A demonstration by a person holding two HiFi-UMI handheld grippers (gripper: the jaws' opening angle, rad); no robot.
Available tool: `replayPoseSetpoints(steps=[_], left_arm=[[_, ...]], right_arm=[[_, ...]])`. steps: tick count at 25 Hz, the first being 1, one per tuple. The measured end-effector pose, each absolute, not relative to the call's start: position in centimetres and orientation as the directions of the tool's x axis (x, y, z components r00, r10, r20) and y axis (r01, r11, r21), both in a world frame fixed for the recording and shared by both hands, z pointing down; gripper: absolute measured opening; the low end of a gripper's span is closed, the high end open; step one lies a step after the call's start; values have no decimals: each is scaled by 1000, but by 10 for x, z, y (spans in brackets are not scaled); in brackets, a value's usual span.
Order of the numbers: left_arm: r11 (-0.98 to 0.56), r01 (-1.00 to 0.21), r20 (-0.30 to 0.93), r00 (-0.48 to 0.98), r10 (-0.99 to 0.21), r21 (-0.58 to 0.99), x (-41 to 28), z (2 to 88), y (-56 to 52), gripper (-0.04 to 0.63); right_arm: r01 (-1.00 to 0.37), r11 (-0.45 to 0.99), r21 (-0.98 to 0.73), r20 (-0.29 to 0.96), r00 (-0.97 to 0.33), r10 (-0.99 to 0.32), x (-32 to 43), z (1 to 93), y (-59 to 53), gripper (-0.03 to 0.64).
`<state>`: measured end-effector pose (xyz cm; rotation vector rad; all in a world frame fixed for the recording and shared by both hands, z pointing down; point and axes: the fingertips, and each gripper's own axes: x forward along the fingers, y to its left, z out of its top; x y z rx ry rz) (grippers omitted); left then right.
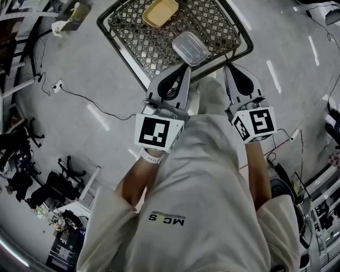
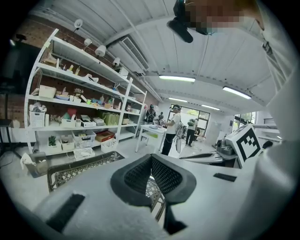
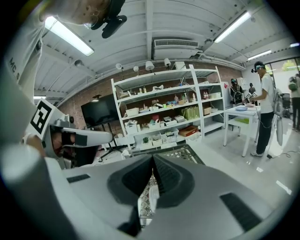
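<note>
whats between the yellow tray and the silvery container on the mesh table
Only bare mesh of the table lies between yellow tray and silvery container, in the head view.

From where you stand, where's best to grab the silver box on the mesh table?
Probably its long sides, across the narrow width, coming down from above: the silver box lies flat and slantwise by the near edge of the mesh table.

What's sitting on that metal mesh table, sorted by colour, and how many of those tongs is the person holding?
Yellow tray: 1
Silvery box: 1
Tongs: 2, the left tongs and the right tongs, both closed on nothing, near the edge of the mesh table
Total: 4
</note>
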<state>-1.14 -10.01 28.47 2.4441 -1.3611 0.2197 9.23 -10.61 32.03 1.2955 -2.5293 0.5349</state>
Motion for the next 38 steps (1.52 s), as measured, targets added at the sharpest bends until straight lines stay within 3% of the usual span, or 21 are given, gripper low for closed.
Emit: replayPoseSetpoints(steps=[21, 28, 38], left_arm=[[-399, -881, 436, 472, -766, 253, -8, 400, -127, 25], [-388, -887, 474, 462, -750, 252, -11, 440, -126, 25], [-391, -887, 532, 461, -711, 247, -8, 487, -123, 25]], right_arm=[[-815, 523, -251, 563, -562, -606, 99, 463, -149, 20], [-819, 502, -278, 614, -553, -563, 95, 516, -151, 72], [-849, 449, -278, 712, -496, -498, 93, 583, -144, 74]])
